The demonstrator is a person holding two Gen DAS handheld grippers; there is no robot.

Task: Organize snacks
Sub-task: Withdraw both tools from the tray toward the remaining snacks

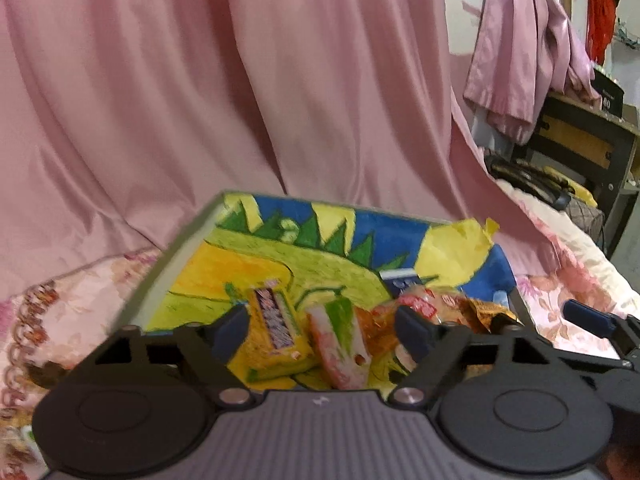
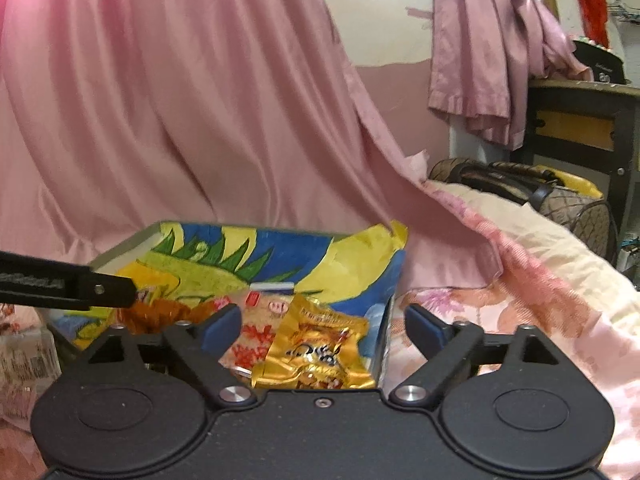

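Both tools gape wide, holding nothing. Left tool (image 1: 322, 326) hovers over the colourful painted cardboard box (image 1: 280, 240) on the floral bedspread (image 1: 568, 280); yellow snack bar (image 1: 276, 332) inside at 6 o'clock. Right tool (image 2: 322, 326) above the gold foil snack packet (image 2: 316, 348).

Behind your work area you have a pink curtain (image 1: 200, 100) filling most of the frame in both views, hanging in loose folds. At lower left and lower right lies a floral quilt (image 2: 540, 264) in pink and cream. In the upper right a mauve garment (image 2: 488, 60) hangs over the edge of a dark desk (image 2: 580, 120) with a yellow panel. Just below it, a quilted brown handbag (image 2: 560, 196) rests on the bedding. A red garment (image 1: 600, 16) hangs at far upper right.
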